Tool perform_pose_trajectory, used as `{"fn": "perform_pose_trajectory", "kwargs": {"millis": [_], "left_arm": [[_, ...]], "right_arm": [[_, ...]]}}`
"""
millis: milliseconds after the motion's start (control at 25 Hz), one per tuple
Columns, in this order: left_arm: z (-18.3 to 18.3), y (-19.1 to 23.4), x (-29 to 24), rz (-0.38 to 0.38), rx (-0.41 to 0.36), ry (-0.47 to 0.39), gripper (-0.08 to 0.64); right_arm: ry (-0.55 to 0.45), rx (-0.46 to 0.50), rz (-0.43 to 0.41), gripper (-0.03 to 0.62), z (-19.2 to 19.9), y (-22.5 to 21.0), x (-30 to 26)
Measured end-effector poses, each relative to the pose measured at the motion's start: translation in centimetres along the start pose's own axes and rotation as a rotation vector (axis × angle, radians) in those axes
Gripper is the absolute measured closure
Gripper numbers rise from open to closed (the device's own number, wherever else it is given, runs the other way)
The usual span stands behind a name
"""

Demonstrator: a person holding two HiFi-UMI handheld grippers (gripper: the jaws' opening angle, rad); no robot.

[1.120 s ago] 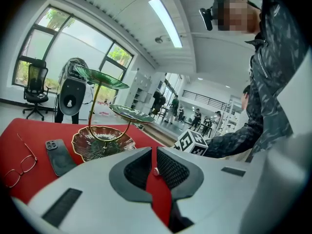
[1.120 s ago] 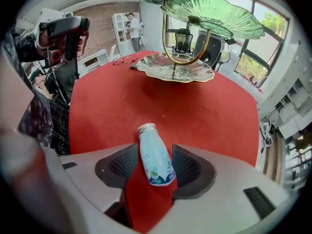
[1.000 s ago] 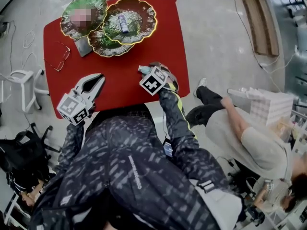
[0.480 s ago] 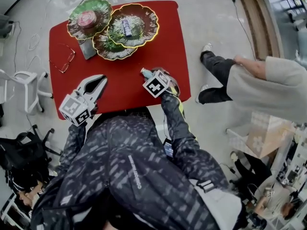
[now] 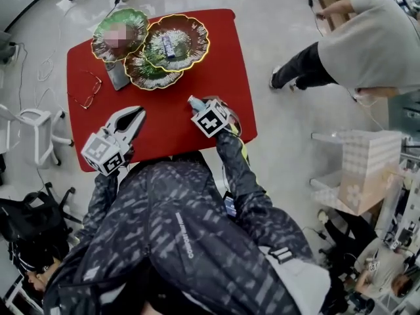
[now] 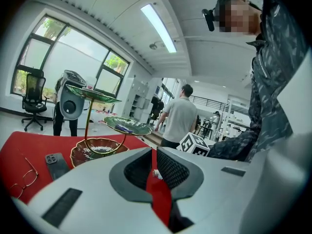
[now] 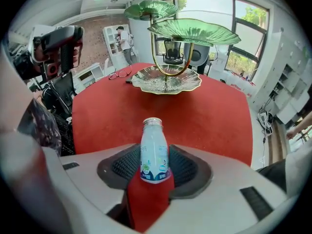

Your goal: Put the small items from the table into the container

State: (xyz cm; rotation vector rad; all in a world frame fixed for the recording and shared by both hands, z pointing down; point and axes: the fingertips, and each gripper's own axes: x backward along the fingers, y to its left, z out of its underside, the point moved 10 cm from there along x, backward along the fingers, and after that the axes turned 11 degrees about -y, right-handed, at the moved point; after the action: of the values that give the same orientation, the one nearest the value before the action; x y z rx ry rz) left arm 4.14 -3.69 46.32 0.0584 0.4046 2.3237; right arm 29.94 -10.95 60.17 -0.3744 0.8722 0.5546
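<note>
Right gripper view: your right gripper [image 7: 155, 168] has its pads closed on the lower body of the small bottle [image 7: 154, 150], one pad touching each side. The silver cap is on and points away from you. The bottle is at the near right part of the red table [image 7: 214, 116] (can't tell if its base rests on the cloth).

Left gripper view: your left gripper [image 6: 154, 168] has its jaws only a narrow slit apart and grips nothing; red tabletop shows through the gap.

Head view: that gripper is over the near left part of the table, well apart from the bottle. Further out on the left, glasses [image 5: 84, 92] lie flat. A dark phone [image 5: 117, 75] lies just beside the tiered dish stand [image 5: 152, 74], partly under its lowest dish. The stand is at the far side, with three green gold-rimmed leaf dishes. A small dark packet [image 5: 168, 46] lies in the right-hand upper dish. Beyond the table, a person in a grey top [image 5: 377, 38] stands on the floor.
</note>
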Motion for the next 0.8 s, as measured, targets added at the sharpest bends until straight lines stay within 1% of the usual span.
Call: {"fn": "perform_pose_trajectory", "kwargs": {"millis": [120, 240, 360, 560, 720, 800], "left_arm": [[-0.2, -0.1, -0.3, 0.013, 0.000, -0.009, 0.537], [-0.4, -0.2, -0.6, 0.030, -0.002, -0.020, 0.537], [-0.6, -0.3, -0.9, 0.039, -0.004, -0.031, 0.538], [-1.2, -0.3, -1.0, 0.048, -0.004, -0.059, 0.538], [-1.4, 0.1, -0.9, 0.053, -0.003, -0.071, 0.537], [-1.5, 0.1, -0.9, 0.055, -0.004, -0.076, 0.537]], "right_arm": [[-0.016, -0.015, 0.007, 0.407, -0.7, 0.3, 0.8], [-0.052, -0.008, 0.022, 0.405, -1.9, 0.6, 1.8], [-0.060, -0.014, 0.027, 0.407, -2.9, 1.0, 3.0], [-0.129, 0.014, 0.054, 0.407, -5.8, 1.1, 5.6], [-0.149, -0.030, 0.032, 0.407, -7.4, 1.3, 6.5], [-0.171, -0.033, 0.031, 0.407, -8.4, 1.4, 7.2]]}}
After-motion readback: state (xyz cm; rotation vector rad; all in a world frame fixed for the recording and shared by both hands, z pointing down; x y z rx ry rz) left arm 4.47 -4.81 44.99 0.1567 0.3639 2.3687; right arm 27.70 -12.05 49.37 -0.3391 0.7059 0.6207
